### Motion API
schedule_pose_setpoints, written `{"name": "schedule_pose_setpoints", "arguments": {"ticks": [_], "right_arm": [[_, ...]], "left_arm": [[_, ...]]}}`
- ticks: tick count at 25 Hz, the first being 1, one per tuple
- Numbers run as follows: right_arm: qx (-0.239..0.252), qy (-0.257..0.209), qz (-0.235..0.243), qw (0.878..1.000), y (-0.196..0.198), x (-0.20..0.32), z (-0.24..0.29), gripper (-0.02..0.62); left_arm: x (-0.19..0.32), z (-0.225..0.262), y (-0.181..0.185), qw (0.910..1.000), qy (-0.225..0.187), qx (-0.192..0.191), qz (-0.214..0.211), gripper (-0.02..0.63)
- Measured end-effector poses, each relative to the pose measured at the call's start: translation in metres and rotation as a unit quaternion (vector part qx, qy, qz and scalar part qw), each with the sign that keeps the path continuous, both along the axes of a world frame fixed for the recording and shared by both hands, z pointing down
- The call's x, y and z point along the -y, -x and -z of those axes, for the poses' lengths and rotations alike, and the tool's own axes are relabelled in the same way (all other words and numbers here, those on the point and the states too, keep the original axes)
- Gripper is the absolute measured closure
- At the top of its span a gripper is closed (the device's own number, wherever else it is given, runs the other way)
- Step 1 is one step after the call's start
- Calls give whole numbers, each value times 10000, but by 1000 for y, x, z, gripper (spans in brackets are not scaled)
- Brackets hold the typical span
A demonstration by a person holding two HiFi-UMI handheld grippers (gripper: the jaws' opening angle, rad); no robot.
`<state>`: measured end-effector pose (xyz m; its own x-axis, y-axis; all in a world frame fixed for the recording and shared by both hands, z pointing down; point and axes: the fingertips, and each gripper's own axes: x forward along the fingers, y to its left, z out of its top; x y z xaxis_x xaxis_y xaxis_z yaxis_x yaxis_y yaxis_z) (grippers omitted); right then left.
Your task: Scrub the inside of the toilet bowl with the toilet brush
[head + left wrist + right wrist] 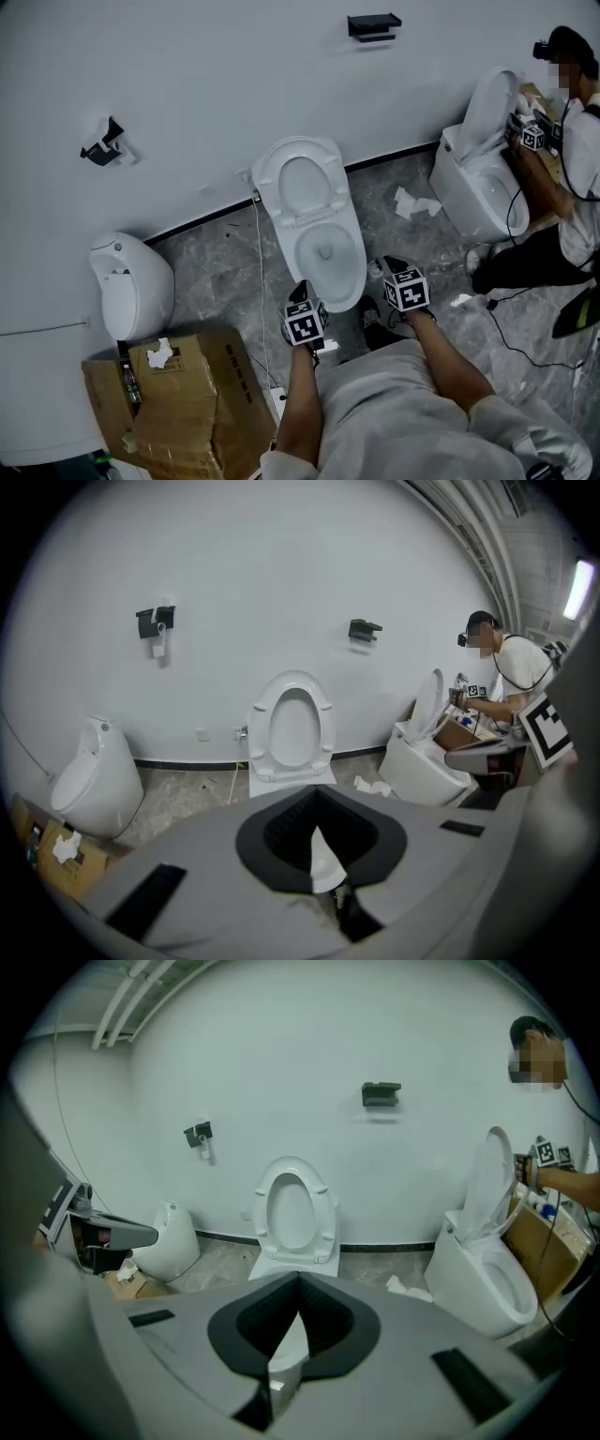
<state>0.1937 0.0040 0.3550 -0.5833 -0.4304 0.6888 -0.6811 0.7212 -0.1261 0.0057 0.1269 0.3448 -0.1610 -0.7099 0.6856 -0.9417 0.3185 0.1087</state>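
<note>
A white toilet (319, 234) stands against the wall with lid and seat raised, its bowl (330, 255) open toward me. It also shows ahead in the left gripper view (291, 728) and the right gripper view (292, 1218). My left gripper (302, 302) hovers at the bowl's near left rim, its jaws (319, 794) shut with nothing between them. My right gripper (389, 270) is at the bowl's near right, also shut (298, 1279) and empty. No toilet brush shows in any view.
A white urinal (131, 286) and cardboard boxes (187, 394) stand at left. A second toilet (478, 183) is at right, where another person (572, 159) works. Crumpled paper (414, 204) lies on the grey floor. A thin cable (261, 281) runs beside the toilet.
</note>
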Motion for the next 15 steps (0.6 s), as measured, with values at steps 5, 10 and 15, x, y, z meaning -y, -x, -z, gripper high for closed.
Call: {"name": "schedule_pose_setpoints", "arguments": {"ticks": [5,10,15], "right_arm": [[9,-149,274,9995,13,43,9,597],[64,-35,388,9992,15,86,2,595],[-14,214,357,9991,9,123,-20,597]], "left_arm": [[36,-1,3,9998,-89,-93,170,580],[73,-9,-1,9988,-98,-252,401,580],[110,-25,-18,9998,-37,-87,173,580]]}}
